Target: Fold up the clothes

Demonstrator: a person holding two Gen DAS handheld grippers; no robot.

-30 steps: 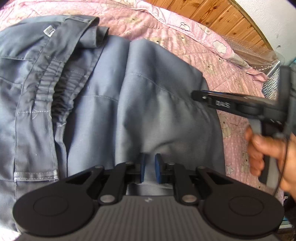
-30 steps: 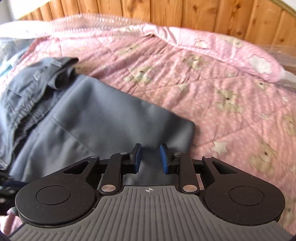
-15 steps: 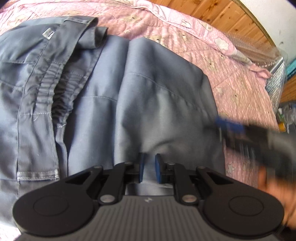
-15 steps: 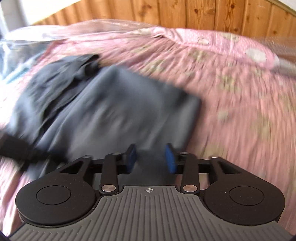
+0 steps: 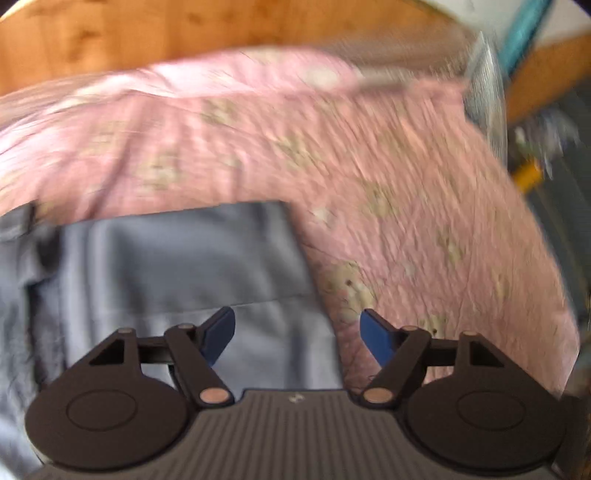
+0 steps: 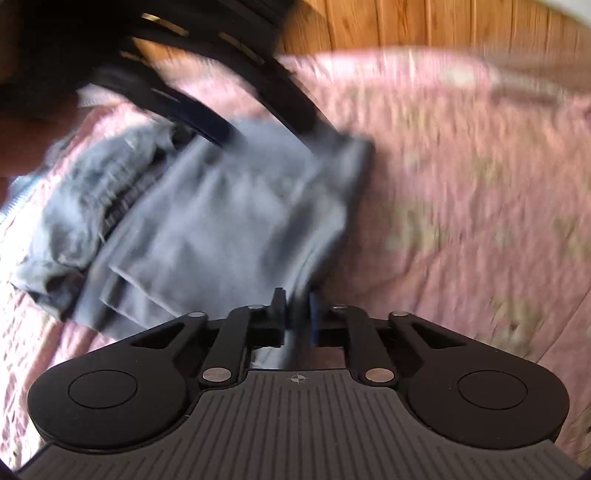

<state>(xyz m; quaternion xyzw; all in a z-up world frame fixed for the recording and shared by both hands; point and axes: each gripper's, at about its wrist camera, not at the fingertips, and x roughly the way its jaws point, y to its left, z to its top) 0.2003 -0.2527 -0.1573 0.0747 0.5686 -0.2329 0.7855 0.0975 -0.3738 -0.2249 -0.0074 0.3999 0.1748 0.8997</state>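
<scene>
Grey trousers [image 5: 177,266] lie folded on a pink quilted bedspread [image 5: 388,177]. In the left wrist view my left gripper [image 5: 297,334] is open, its blue pads wide apart just above the trousers' right edge, holding nothing. In the right wrist view the trousers [image 6: 221,221] lie ahead and to the left. My right gripper [image 6: 295,317] is shut on the near edge of the grey cloth, which runs between its pads. The left gripper [image 6: 229,88] shows there as a blurred black shape over the far end of the trousers. Both views are motion-blurred.
A wooden wall [image 6: 424,26] stands behind the bed. The bedspread [image 6: 461,184] stretches to the right of the trousers. Beyond the bed's right edge there is a metal mesh object [image 5: 484,96] and blurred clutter.
My left gripper let go of the trousers, opened wide and swung up toward the far right. My right gripper, open before, closed on the near edge of the cloth.
</scene>
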